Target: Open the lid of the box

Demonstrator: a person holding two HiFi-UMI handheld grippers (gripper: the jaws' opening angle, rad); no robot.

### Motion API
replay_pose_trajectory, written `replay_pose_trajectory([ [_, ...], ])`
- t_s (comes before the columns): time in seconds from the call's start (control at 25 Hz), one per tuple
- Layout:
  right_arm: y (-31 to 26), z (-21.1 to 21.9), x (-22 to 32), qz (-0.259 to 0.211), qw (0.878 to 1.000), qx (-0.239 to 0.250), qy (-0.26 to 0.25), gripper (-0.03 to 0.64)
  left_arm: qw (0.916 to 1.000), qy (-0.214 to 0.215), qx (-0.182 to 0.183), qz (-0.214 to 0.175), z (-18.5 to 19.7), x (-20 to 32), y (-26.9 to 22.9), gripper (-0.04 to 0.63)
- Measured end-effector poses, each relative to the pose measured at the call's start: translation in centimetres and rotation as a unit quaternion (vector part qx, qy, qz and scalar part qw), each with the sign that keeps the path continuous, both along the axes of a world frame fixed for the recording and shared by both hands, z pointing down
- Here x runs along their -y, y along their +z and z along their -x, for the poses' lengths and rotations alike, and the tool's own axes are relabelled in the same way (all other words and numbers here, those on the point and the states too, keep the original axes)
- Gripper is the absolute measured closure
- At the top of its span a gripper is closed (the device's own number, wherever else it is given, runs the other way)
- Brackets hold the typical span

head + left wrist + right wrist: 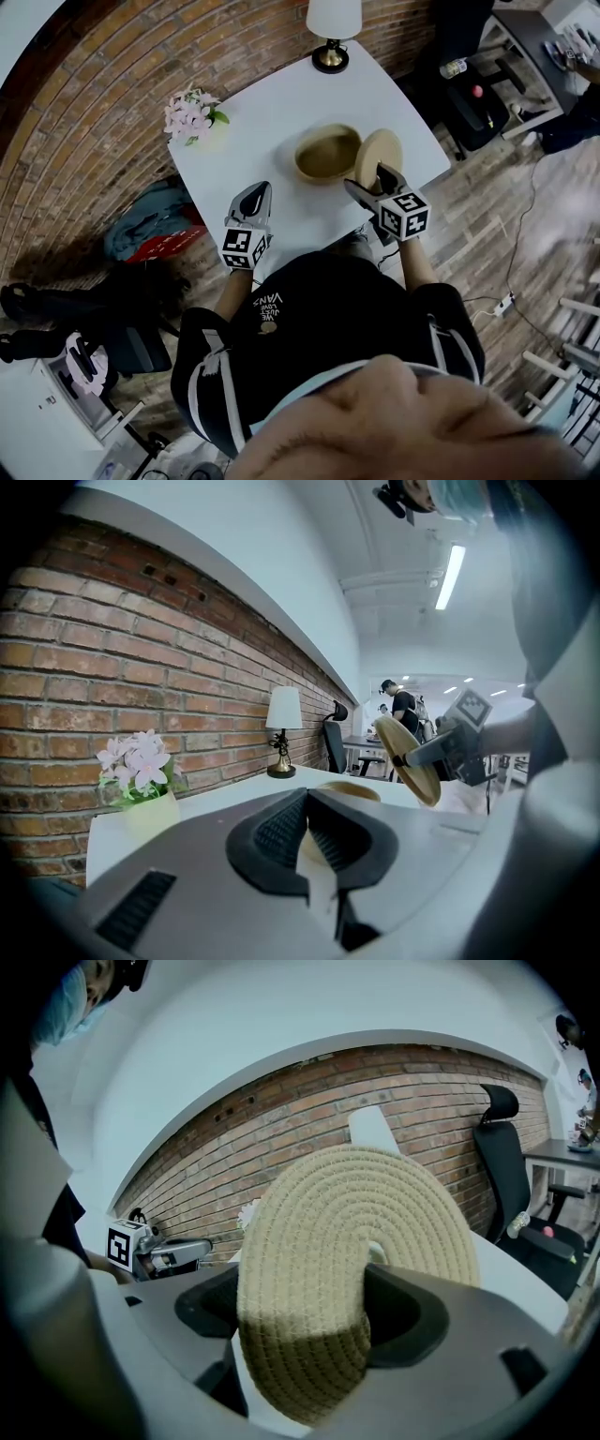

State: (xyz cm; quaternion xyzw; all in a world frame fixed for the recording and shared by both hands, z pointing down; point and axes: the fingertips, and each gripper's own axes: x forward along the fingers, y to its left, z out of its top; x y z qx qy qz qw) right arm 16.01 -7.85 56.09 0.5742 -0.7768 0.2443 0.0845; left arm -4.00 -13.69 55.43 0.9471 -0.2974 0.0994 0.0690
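A round woven box (327, 153) stands open on the white table (272, 103), its hollow inside showing. Its flat woven lid (379, 156) is lifted off and held on edge just right of the box, with my right gripper (376, 184) shut on it. In the right gripper view the lid (347, 1232) fills the space between the jaws of that gripper (314, 1321). My left gripper (251, 200) hovers over the table's near edge, left of the box, shut and empty. Its own view shows the closed gripper (306, 801), the box (349, 789) beyond it and the raised lid (408, 759).
A table lamp (333, 28) stands at the table's far edge and a pot of pink flowers (192, 115) at its far left corner. A brick wall runs behind. A backpack (155, 230) lies on the floor at left, and an office chair (506, 1162) stands at right.
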Motion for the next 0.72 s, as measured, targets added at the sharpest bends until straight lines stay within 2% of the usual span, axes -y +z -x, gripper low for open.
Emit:
replay_pose_trajectory([
  [0.72,0.3,0.2,-2.4,-0.005,0.999,0.031,0.042,0.27,0.9999,0.011,-0.01,0.0,0.5,-1.2,-0.2,0.583],
])
